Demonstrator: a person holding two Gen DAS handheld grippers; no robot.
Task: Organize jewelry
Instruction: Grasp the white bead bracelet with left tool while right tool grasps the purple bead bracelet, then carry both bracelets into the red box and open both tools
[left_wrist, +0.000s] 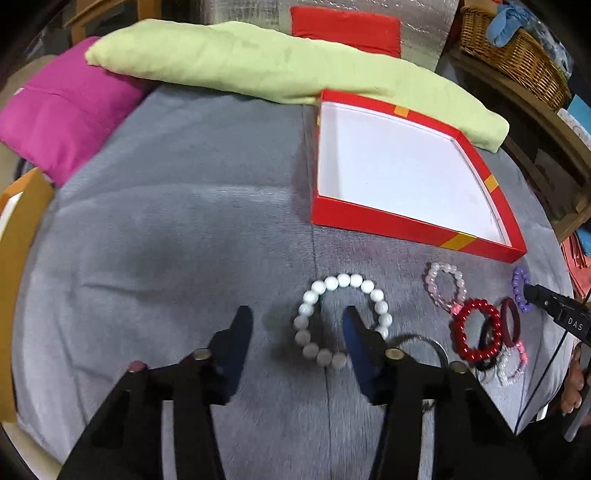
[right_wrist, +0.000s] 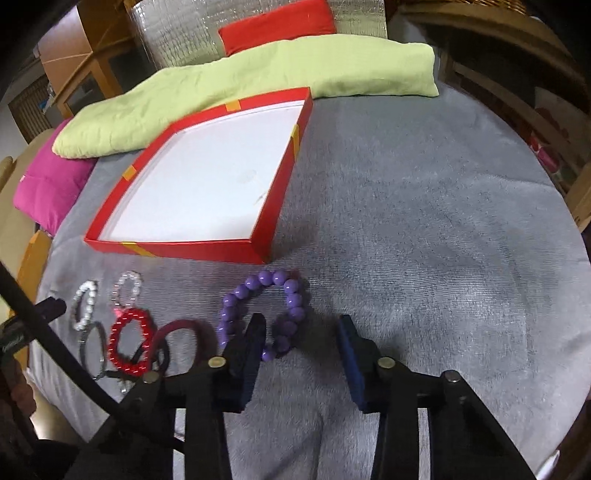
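Note:
A white bead bracelet (left_wrist: 343, 280) lies on the grey cloth in the left wrist view. My left gripper (left_wrist: 297, 325) is open, its right finger inside the ring and its left finger outside, so the ring's left side lies between them untouched. In the right wrist view a purple bead bracelet (right_wrist: 266, 277) lies flat. My right gripper (right_wrist: 303, 326) is open too, with its left finger inside that ring and the ring's right side between the pads, apart from both. An empty red box (left_wrist: 369, 218) with a white floor sits just beyond the jewelry.
Between the two bracelets lie a red bead bracelet (left_wrist: 476, 334), a pale pink one (left_wrist: 445, 284), a maroon ring (left_wrist: 511, 325) and dark hair ties. A green cushion (left_wrist: 258, 70) and a magenta cushion (left_wrist: 66, 110) border the far side. A wicker basket (left_wrist: 517, 55) stands on the shelf at right.

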